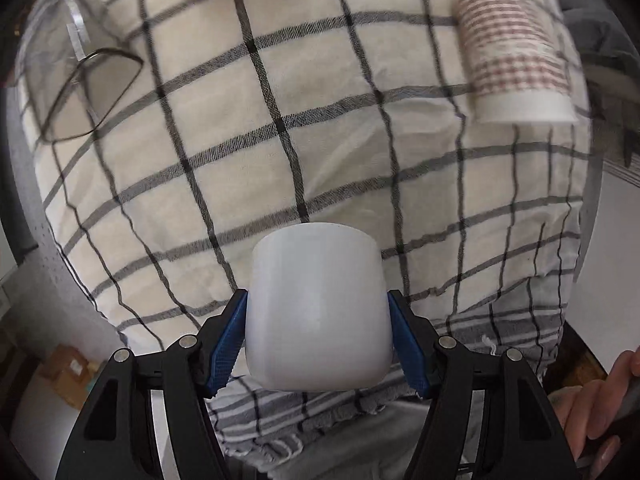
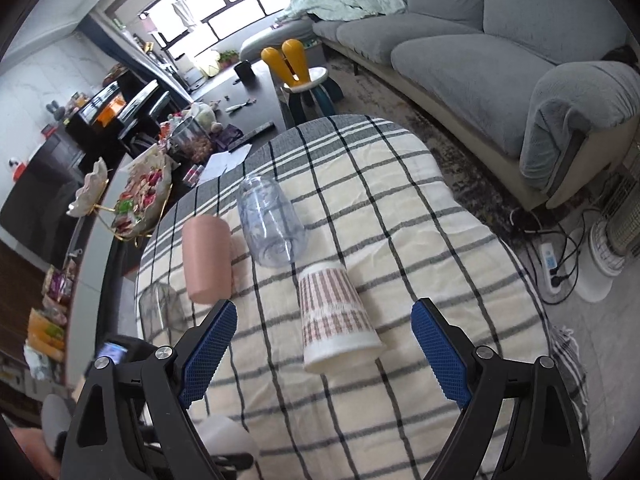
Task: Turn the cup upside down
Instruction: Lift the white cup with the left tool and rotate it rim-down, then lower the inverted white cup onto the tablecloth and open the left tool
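My left gripper (image 1: 318,336) is shut on a plain white cup (image 1: 318,304), its blue pads (image 1: 228,344) pressing both sides. The cup's closed end faces away from the camera, above the checked cloth (image 1: 280,140). A white paper cup with red checks (image 1: 514,52) stands mouth-down at the far right; it also shows in the right wrist view (image 2: 336,316), just ahead of my right gripper (image 2: 324,340), which is open and empty above the cloth.
A clear glass cup (image 1: 76,64) sits at the far left of the cloth. In the right wrist view a pink cup (image 2: 208,260) and a clear plastic cup (image 2: 272,220) stand mouth-down. A cluttered side table (image 2: 140,196) and a grey sofa (image 2: 480,60) lie beyond.
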A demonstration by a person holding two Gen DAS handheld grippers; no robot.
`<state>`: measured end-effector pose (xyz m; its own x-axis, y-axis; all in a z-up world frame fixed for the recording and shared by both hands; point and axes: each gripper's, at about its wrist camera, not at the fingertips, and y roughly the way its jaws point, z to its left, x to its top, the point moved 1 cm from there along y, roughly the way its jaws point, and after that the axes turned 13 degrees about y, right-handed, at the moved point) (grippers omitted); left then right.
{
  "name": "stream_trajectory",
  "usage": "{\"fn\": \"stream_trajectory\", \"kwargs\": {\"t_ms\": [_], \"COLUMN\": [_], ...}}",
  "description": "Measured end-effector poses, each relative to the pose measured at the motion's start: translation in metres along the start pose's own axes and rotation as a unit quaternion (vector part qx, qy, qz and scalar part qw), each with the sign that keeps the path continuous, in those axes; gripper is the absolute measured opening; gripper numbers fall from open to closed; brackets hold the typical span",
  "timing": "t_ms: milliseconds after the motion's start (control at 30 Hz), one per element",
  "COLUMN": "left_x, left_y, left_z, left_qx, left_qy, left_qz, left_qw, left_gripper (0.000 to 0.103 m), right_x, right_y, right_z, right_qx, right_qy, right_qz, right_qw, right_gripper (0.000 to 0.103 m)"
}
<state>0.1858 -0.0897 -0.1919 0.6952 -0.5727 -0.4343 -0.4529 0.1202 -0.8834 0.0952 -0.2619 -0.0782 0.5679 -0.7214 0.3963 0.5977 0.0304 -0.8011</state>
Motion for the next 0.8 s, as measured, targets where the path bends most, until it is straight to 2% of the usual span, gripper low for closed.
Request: {"fn": "stream_trajectory", "kwargs": {"t_ms": [167, 300, 433, 500, 600, 667, 800], "left_x": [0.032, 0.046, 0.047, 0.045, 0.045, 0.035, 0.014], "left_y": [0.003, 0.009, 0.008, 0.002, -0.004, -0.012, -0.033], "left_z": [0.013, 0.018, 0.015, 0.013, 0.007, 0.005, -0.002], "left_qx": [0.017, 0.018, 0.026, 0.026, 0.040, 0.048, 0.048], "left_qy": [0.013, 0.018, 0.027, 0.033, 0.043, 0.038, 0.024], "left_qz": [0.045, 0.055, 0.052, 0.042, 0.021, 0.001, -0.052], "left_qw": [0.9988, 0.9982, 0.9979, 0.9982, 0.9981, 0.9981, 0.9972], "left_gripper": [0.067, 0.067, 0.068, 0.073, 0.075, 0.080, 0.080], "right_x": [0.014, 0.017, 0.016, 0.016, 0.017, 0.016, 0.012], "right_y": [0.027, 0.047, 0.052, 0.049, 0.039, 0.025, -0.004], "right_z": [-0.003, -0.008, -0.012, -0.011, -0.010, -0.006, 0.002], "right_qx": [0.000, -0.001, 0.000, -0.001, 0.001, 0.004, 0.007], "right_qy": [0.024, 0.036, 0.043, 0.041, 0.035, 0.026, 0.000], "right_qz": [0.020, 0.041, 0.049, 0.044, 0.034, 0.019, -0.009], "right_qw": [1.000, 0.999, 0.998, 0.998, 0.999, 0.999, 1.000], "right_gripper": [0.089, 0.089, 0.089, 0.089, 0.089, 0.089, 0.089]}}
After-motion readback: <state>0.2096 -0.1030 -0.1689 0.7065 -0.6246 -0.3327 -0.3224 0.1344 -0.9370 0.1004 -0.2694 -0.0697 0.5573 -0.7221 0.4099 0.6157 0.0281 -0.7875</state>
